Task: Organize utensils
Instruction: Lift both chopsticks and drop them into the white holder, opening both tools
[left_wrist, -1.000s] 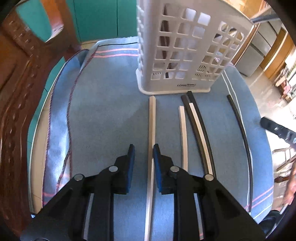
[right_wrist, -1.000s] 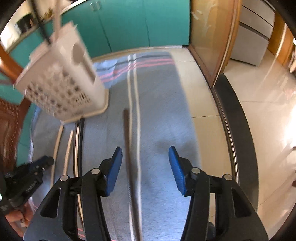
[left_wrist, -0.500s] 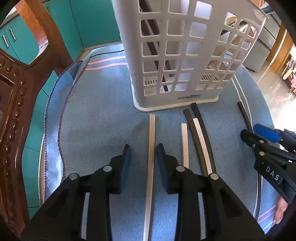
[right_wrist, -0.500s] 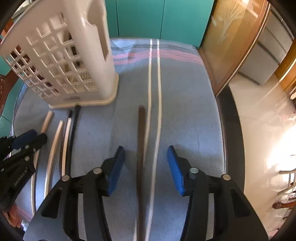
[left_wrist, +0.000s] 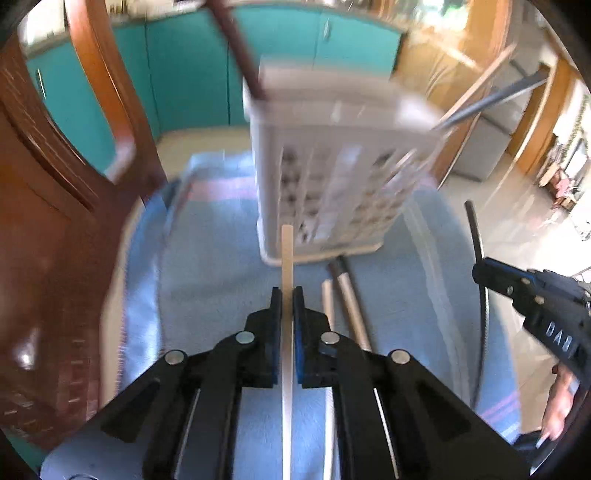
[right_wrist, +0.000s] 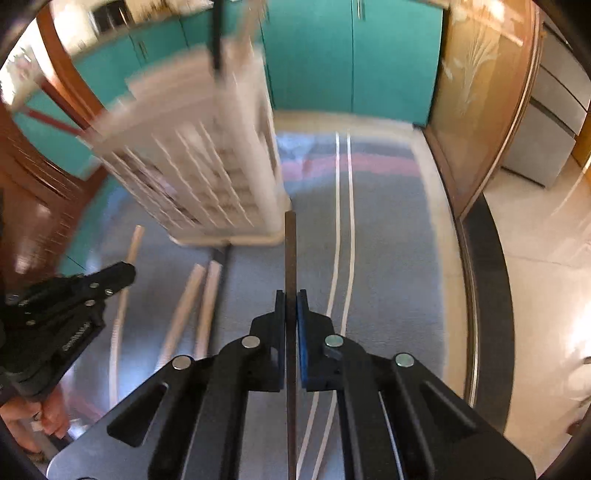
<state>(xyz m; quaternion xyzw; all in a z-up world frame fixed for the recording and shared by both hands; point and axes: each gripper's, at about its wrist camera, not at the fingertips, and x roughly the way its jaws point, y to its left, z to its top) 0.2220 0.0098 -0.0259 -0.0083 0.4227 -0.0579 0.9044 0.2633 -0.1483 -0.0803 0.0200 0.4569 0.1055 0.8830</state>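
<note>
My left gripper (left_wrist: 287, 301) is shut on a pale wooden chopstick (left_wrist: 287, 251) that points toward the white lattice utensil basket (left_wrist: 332, 192). My right gripper (right_wrist: 291, 302) is shut on a dark chopstick (right_wrist: 290, 251) that points at the basket's base (right_wrist: 229, 236). The right gripper also shows in the left wrist view (left_wrist: 532, 306), holding the dark chopstick (left_wrist: 474, 229). The left gripper shows in the right wrist view (right_wrist: 74, 295). Loose pale and dark chopsticks (left_wrist: 347, 295) lie on the blue cloth (left_wrist: 207, 258) between the grippers. Several sticks stand in the basket.
A carved wooden chair (left_wrist: 55, 221) stands close on the left. Teal cabinets (right_wrist: 351, 55) are behind the basket. The table's right edge and a dark rim (right_wrist: 487, 277) drop off to a tiled floor. The views are motion-blurred.
Both grippers have closed, the left on the pale chopstick, the right on the dark one. Both views have tilted up, showing more of the basket and the room.
</note>
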